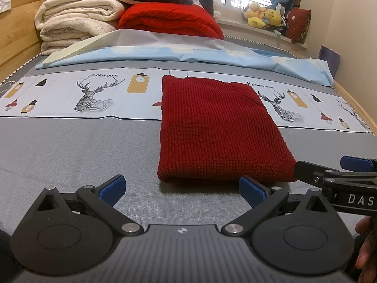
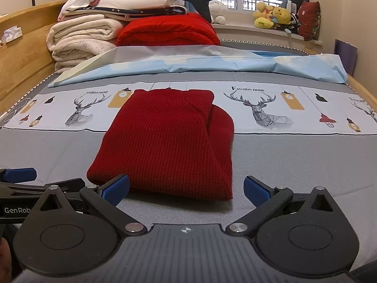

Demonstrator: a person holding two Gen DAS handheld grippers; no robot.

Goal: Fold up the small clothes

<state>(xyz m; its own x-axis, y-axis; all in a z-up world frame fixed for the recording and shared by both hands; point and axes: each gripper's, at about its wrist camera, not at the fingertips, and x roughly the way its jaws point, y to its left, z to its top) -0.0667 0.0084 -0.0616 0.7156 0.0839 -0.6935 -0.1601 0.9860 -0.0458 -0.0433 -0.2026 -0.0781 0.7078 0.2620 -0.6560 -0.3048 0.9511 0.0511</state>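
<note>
Lying folded flat on grey bed cover [image 2: 294,155], near edge just ahead of both grippers: 1 dark red knit garment [image 2: 162,146], far edge reaching onto printed deer band [image 2: 259,108].
Left gripper [image 1: 182,189]: hovered just short of garment's near edge, 2 blue-padded fingers [image 1: 113,188] spread wide apart, nothing between them, not touching the knit.
Right gripper [image 2: 186,188]: likewise just short of garment's near edge, 2 fingers [image 2: 256,192] spread wide, nothing held; left finger tip overlapped garment's near left corner in right wrist view, contact not determinable.
Beyond garment: light blue sheet [image 1: 188,55], crumpled across bed width.
Beyond sheet: red blanket [image 2: 167,29], folded; cream blankets [image 2: 80,40], stacked to its left.
Further beyond garment, on window ledge: yellow plush toys [image 2: 271,15].
Left of garment: wooden bed frame [image 2: 21,47].
</note>
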